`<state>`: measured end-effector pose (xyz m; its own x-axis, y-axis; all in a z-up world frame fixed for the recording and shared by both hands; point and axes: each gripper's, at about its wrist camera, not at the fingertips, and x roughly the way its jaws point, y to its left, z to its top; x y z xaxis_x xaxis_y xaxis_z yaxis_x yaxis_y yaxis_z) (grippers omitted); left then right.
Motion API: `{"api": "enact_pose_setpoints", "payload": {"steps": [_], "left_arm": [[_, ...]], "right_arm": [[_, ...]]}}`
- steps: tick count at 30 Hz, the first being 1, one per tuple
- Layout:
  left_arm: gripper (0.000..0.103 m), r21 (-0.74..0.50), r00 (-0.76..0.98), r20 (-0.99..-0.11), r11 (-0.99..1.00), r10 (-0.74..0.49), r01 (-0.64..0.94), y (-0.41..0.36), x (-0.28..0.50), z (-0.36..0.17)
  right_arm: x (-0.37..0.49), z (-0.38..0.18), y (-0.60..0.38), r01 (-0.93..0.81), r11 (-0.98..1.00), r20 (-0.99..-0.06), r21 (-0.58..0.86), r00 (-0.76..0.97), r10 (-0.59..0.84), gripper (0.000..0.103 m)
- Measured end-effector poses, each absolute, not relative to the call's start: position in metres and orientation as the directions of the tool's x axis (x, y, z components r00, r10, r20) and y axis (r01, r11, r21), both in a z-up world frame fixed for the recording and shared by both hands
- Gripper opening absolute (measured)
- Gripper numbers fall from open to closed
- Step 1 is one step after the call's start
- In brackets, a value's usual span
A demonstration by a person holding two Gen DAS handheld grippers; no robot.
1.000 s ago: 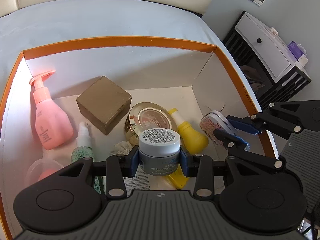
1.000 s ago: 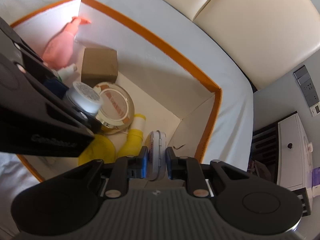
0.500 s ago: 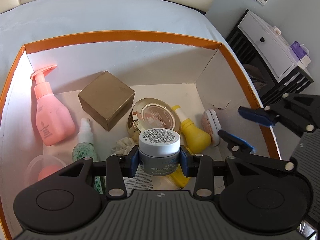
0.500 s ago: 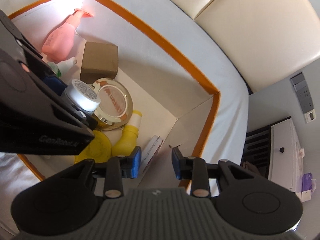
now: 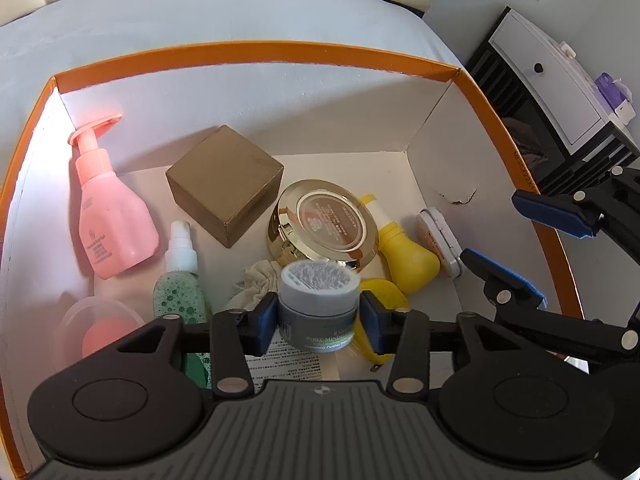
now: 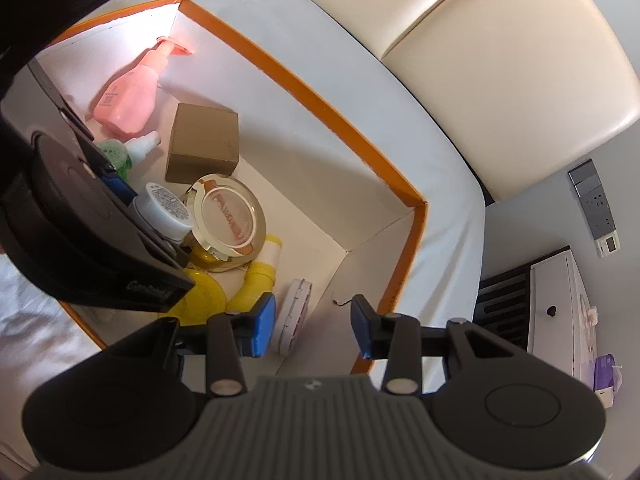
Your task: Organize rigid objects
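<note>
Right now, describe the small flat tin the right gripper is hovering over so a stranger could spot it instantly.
Look inside the orange-rimmed box, at the right-hand wall with the small tear. The tin leans on edge against that wall, beside the yellow bottle. It is the only thin, white-edged, rounded case with a pinkish printed face, below the open right gripper.

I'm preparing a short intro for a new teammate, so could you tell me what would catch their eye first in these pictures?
First the orange-rimmed box on the bed, crowded with toiletries. Next the gray jar between the fingers of the left gripper, above the box's near side. Then the pink pump bottle lying at the box's far left and the gold compact in the middle, while the right gripper hangs open over a small white tin.
</note>
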<state>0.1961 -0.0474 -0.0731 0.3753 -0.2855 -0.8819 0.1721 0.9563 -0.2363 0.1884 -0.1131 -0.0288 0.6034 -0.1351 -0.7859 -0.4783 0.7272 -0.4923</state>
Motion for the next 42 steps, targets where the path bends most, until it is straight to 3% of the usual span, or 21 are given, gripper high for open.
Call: {"api": "enact_pose_setpoints", "payload": {"steps": [6,12,19,32,39,42], "left_arm": [[0.075,-0.255,0.400,-0.866,0.953,-0.300,0.163,-0.041,0.193,-0.066],[0.075,-0.262,0.479,-0.821,0.950,-0.311,0.167,-0.035,0.180,-0.047],[0.075,-0.225,0.658,-0.696,0.957,-0.288,0.181,-0.030,0.154,-0.012],[0.075,-0.081,0.857,-0.487,0.986,-0.169,0.148,-0.030,0.096,0.035],[0.076,-0.014,0.916,-0.396,0.998,-0.063,0.063,-0.025,0.056,0.036],[0.083,0.000,0.924,-0.382,1.000,-0.011,0.012,-0.024,0.045,0.029]], "right_arm": [[0.186,-0.028,-0.113,-0.473,0.726,-0.780,-0.500,0.610,-0.140,0.043],[0.181,-0.017,-0.117,-0.443,0.744,-0.759,-0.500,0.637,-0.131,0.047],[0.172,0.005,-0.129,-0.344,0.829,-0.711,-0.440,0.698,-0.088,0.049],[0.112,0.035,-0.145,-0.147,0.965,-0.473,-0.217,0.880,0.028,0.060],[0.075,0.034,-0.149,-0.094,0.988,-0.390,-0.126,0.920,0.038,0.080],[0.062,0.031,-0.149,-0.072,0.993,-0.367,-0.089,0.930,0.034,0.084]]}}
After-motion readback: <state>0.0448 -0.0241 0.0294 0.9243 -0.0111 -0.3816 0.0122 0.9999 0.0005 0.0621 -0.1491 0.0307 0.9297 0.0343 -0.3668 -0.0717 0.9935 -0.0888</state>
